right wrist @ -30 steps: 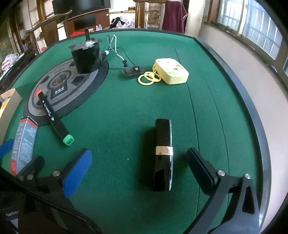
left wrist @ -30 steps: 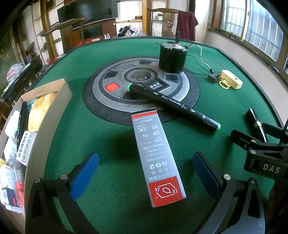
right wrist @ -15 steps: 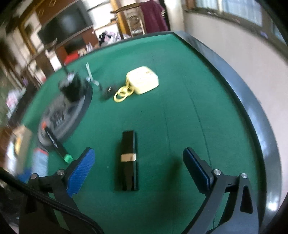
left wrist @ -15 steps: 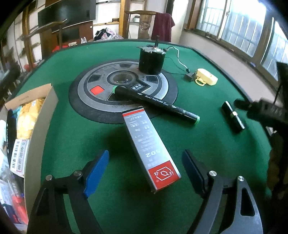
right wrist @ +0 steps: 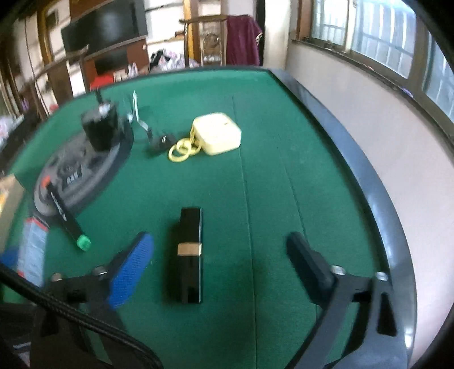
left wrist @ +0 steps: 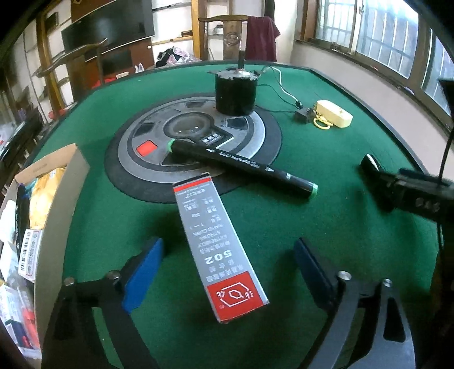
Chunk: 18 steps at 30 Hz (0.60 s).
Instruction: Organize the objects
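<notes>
Glue box (left wrist: 220, 247) lies between the left tool's (left wrist: 227, 272) spread pads, which have just been closing without touching it; a cardboard box (left wrist: 61, 198) stands left. Black lipstick tube (right wrist: 188, 254) lies between the right tool's (right wrist: 220, 268) likewise closing, untouching pads, near the left pad, with bare green worktop (right wrist: 283, 198) rightward to its rim. Both tools tilt steeply downward.

Background only: green felt tabletop (left wrist: 354, 227) with dark raised rim. Round grey control panel (left wrist: 159, 159) set into its centre, red button on it. Wooden chair (left wrist: 227, 31) top centre, maroon cloth (left wrist: 261, 37) draped over it. Dark TV screen (left wrist: 110, 25) upper left. Barred windows (left wrist: 383, 31) upper right, plain wall below.
</notes>
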Each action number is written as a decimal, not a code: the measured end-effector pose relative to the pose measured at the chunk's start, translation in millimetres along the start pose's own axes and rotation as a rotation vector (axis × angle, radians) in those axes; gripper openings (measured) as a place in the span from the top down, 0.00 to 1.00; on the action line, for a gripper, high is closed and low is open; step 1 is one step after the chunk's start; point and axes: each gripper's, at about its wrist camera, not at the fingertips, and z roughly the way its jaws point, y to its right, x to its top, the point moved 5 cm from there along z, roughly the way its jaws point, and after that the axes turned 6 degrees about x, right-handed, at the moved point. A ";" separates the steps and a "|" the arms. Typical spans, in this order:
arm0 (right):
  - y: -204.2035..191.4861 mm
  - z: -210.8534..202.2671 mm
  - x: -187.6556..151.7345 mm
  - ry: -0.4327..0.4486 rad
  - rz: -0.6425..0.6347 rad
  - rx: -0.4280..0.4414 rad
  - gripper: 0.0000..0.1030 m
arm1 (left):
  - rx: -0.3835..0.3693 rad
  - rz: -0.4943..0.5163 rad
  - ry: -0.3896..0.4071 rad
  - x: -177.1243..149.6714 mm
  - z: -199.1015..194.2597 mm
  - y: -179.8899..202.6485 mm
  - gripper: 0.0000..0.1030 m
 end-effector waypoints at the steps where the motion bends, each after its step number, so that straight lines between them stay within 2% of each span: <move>1: 0.8 2.2 -1.7 -0.015 0.003 -0.001 0.38 | -0.005 -0.002 0.012 0.1 -2.2 -0.3 0.40; 2: 1.3 0.8 -2.3 -0.006 -0.010 -0.023 0.43 | -0.004 0.006 0.026 0.1 -4.9 -0.1 0.64; 3: 0.6 0.4 -2.2 -0.006 -0.017 -0.023 0.50 | -0.015 0.015 0.033 -0.4 -6.8 0.9 0.78; 5: 0.5 -0.7 -2.6 0.000 -0.016 -0.020 0.58 | -0.034 0.029 0.032 -2.7 -8.9 3.2 0.78; 7: -2.2 -2.1 -4.4 0.004 -0.028 -0.014 0.69 | -0.038 0.037 0.035 -4.4 -10.4 4.7 0.78; 8: -4.7 -1.8 -5.0 0.005 -0.034 -0.014 0.79 | -0.045 0.028 0.034 -4.2 -10.7 3.9 0.78; 10: -10.5 -0.9 -6.0 0.009 -0.062 -0.033 0.82 | -0.061 0.003 0.033 -2.6 -10.1 1.7 0.78; 11: -13.2 -0.9 -6.5 0.014 -0.081 -0.052 0.82 | -0.075 -0.009 0.032 -2.1 -9.8 0.9 0.75; 13: -16.6 -0.7 -7.0 0.019 -0.090 -0.065 0.82 | -0.105 0.001 0.031 -1.7 -9.5 4.9 0.62; 14: -16.4 -0.6 -7.1 0.021 -0.083 -0.062 0.82 | -0.124 0.029 0.029 -1.8 -9.5 11.4 0.47; 15: -15.4 -1.1 -6.3 0.022 -0.075 -0.056 0.82 | -0.127 0.060 0.025 -2.6 -9.2 18.0 0.27; 17: -13.2 -0.2 -5.6 0.022 -0.055 -0.043 0.81 | -0.085 0.118 -0.009 -5.9 -3.2 29.7 0.05; 18: -12.3 -0.1 -5.2 0.022 -0.047 -0.040 0.79 | -0.073 0.129 -0.010 -6.1 -2.8 32.0 0.04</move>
